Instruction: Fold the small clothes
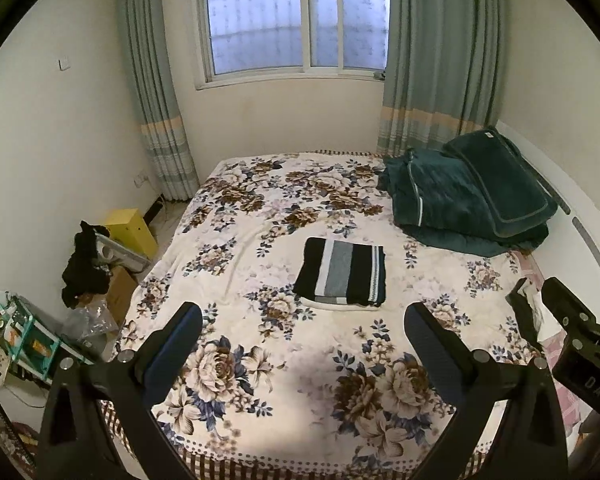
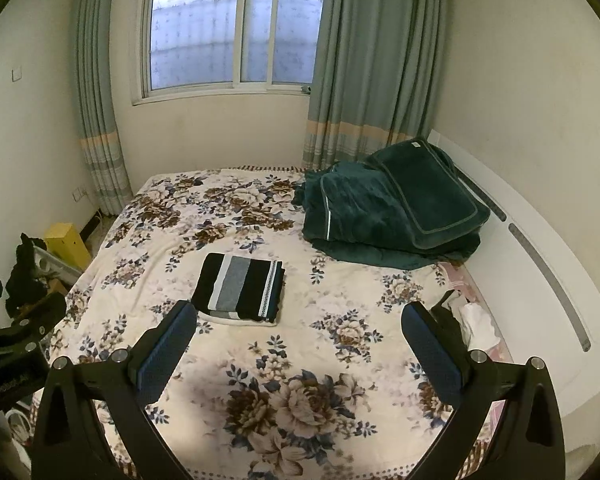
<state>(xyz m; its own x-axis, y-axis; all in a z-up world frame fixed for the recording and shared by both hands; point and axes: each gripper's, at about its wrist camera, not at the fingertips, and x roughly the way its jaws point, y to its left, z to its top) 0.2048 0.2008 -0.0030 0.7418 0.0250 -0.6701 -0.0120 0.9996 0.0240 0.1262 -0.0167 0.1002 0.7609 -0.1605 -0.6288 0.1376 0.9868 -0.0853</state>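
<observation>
A folded garment with black, white and grey stripes [image 1: 342,277] lies flat in the middle of the floral bedspread [image 1: 260,360]; it also shows in the right wrist view [image 2: 240,287]. A white piece of cloth peeks out from under its near edge. My left gripper [image 1: 304,320] is open and empty, held above the bed's near part, short of the garment. My right gripper [image 2: 300,318] is open and empty, likewise short of the garment. The right gripper's body shows at the right edge of the left wrist view [image 1: 580,332]. A small heap of black and white clothes [image 2: 466,318] lies at the bed's right side.
A dark green quilt and pillow [image 1: 472,196] are piled at the bed's far right corner. A white headboard [image 2: 540,280] runs along the right. Left of the bed stand a yellow box [image 1: 130,230], cardboard boxes, dark clothing [image 1: 85,268] and a cluttered shelf [image 1: 16,340].
</observation>
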